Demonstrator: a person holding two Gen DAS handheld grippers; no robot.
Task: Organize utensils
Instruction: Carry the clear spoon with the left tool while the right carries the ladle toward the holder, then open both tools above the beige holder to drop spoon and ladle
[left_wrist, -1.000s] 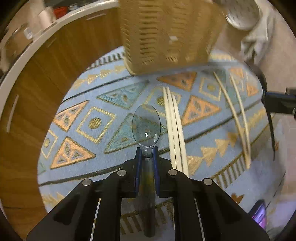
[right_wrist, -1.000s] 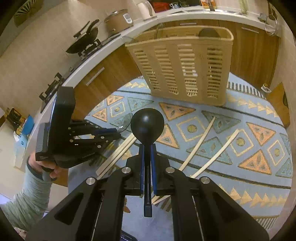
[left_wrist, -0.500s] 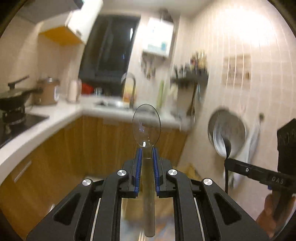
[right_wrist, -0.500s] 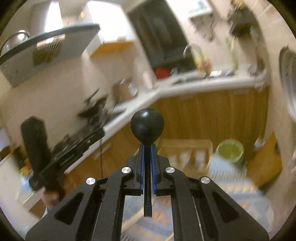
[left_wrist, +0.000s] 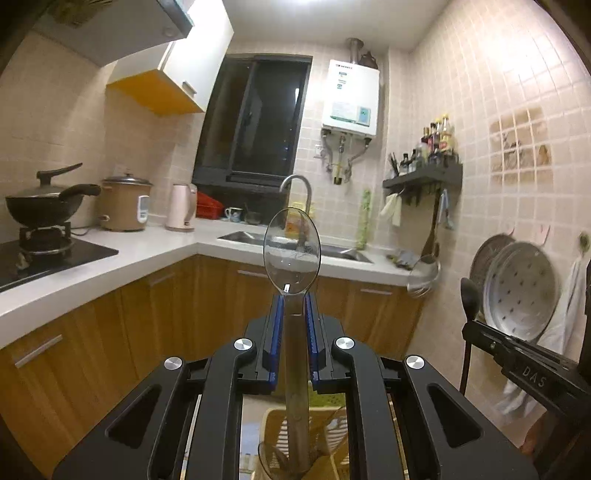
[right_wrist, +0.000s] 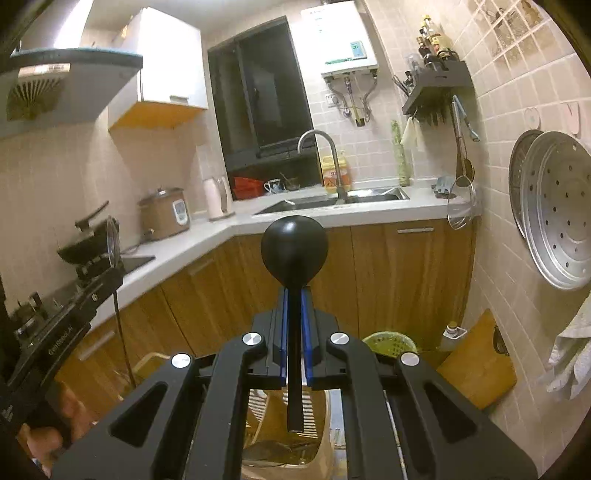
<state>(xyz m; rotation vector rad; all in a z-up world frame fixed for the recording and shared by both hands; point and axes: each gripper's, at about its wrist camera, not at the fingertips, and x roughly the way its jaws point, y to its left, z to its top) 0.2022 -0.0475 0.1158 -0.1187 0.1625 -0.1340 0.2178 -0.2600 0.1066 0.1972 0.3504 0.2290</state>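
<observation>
My left gripper (left_wrist: 293, 306) is shut on a clear plastic spoon (left_wrist: 291, 251), held upright with its bowl up and its handle hanging down over the beige slatted utensil basket (left_wrist: 280, 439) below. My right gripper (right_wrist: 294, 299) is shut on a black spoon (right_wrist: 294, 251), also upright, its handle end above the same basket (right_wrist: 284, 424). Each gripper shows in the other's view: the right one with the black spoon at the right (left_wrist: 469, 295), the left one with the clear spoon at the left (right_wrist: 110, 247).
Both cameras face the kitchen corner: white counter (left_wrist: 147, 247), sink and tap (right_wrist: 325, 199), wooden cabinets (right_wrist: 388, 280), wok on the stove (left_wrist: 40, 206). A green bin (right_wrist: 389, 343) and a wooden board (right_wrist: 476, 369) stand on the floor at the right.
Both grippers tilted up from facing the patterned mat and chopsticks to level, each keeping its spoon. The basket moved from ahead of the grippers to beneath them.
</observation>
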